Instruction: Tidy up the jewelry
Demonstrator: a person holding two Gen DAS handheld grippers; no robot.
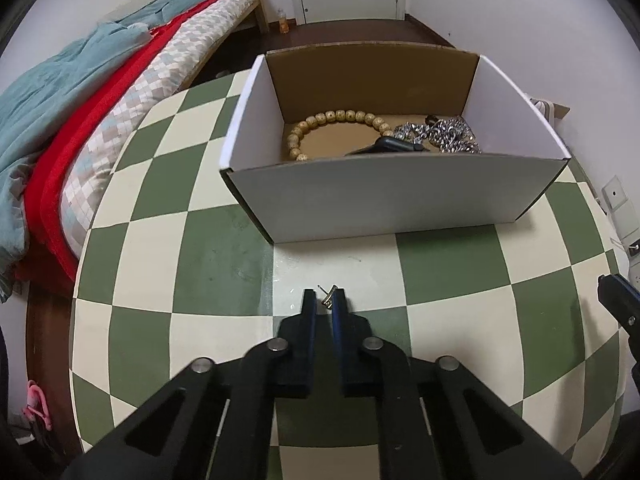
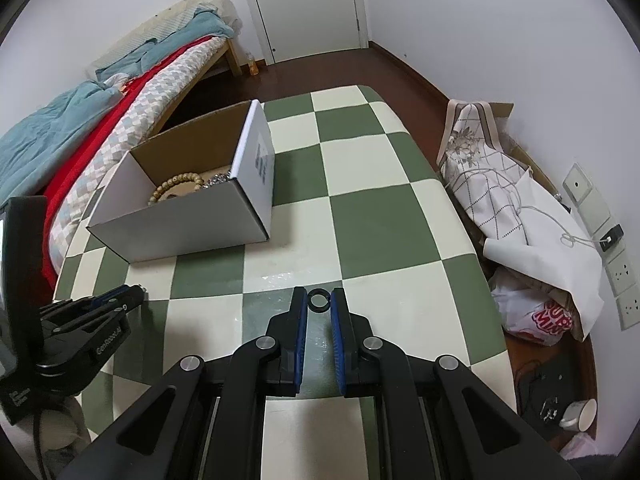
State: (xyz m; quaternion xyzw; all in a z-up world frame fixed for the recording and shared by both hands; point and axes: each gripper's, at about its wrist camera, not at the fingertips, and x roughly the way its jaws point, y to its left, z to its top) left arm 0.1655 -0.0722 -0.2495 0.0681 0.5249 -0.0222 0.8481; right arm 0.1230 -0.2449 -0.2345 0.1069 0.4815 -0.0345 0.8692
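Legible markings: partial red "SUP… MA…" on the white plastic bag (image 2: 532,316) at right; the left gripper (image 2: 138,292) body lettering is unclear.

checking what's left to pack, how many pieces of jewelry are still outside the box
2. A small metal earring sits pinched in the left gripper, and a black ring sits in the right gripper. More could be hidden behind the box.

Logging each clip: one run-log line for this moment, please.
left gripper: shut on earring | right gripper: shut on black ring | box: holds bead bracelet, chain
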